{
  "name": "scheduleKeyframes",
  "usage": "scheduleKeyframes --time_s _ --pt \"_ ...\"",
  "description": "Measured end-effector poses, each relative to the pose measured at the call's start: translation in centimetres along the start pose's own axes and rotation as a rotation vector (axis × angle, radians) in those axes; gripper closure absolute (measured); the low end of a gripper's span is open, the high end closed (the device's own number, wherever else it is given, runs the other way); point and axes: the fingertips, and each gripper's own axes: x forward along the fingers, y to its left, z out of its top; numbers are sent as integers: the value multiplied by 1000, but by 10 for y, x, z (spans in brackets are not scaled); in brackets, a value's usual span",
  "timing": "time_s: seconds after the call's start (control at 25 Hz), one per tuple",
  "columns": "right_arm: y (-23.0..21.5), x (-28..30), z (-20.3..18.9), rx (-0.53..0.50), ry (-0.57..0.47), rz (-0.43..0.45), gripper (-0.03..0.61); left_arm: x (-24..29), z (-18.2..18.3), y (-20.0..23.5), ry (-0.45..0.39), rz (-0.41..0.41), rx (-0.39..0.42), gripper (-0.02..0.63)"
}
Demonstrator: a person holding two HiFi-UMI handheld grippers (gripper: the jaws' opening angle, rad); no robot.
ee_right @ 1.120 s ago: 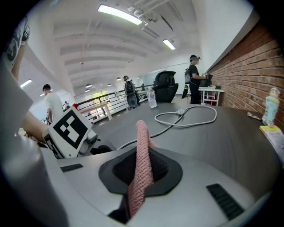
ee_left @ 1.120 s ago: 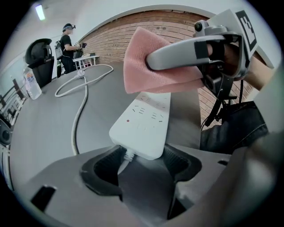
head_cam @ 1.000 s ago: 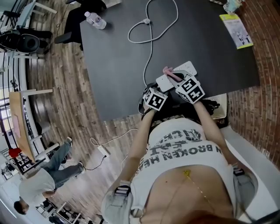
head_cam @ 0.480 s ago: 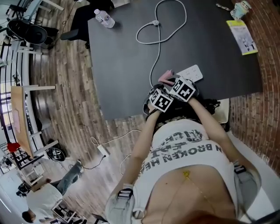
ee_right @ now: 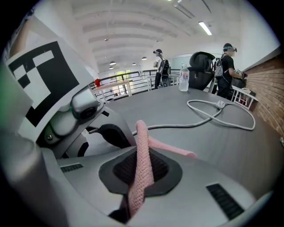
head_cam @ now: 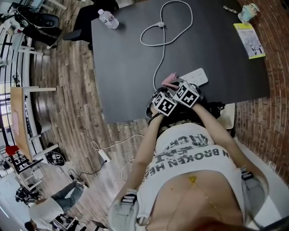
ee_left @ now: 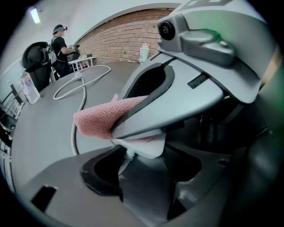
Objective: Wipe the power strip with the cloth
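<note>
The white power strip (head_cam: 198, 76) lies on the dark table (head_cam: 126, 67) near its front edge, and its grey cable (head_cam: 165, 27) loops away toward the back. My right gripper (ee_right: 142, 177) is shut on the pink cloth (ee_right: 143, 155), which sticks out past the jaws at the strip's cable end. In the head view the cloth (head_cam: 170, 80) shows just left of the strip. My left gripper (ee_left: 146, 155) sits close beside the right one, and a white corner of the power strip (ee_left: 144, 145) appears pinched at its jaw tips. The cloth (ee_left: 100, 119) hangs right above that corner.
A water bottle (head_cam: 108, 19) stands at the table's back left. A yellow leaflet (head_cam: 249, 39) and a cup (head_cam: 248, 11) sit at the back right by the brick wall. Another power strip (head_cam: 104, 155) lies on the wooden floor. People (ee_right: 228, 66) stand beyond the table.
The right gripper has slid the cloth leftward along the strip to its cable end, closing on the left gripper. The left gripper has barely moved.
</note>
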Motion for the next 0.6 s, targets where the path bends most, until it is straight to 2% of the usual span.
scheduleKeyframes --time_s 0.16,0.6 --pt "-1 -1 -1 -9 -2 7 561 1 1 0 4 11 4 325" --pt "-13 -14 -11 49 6 -26 561 2 -1 0 27 35 35 325"
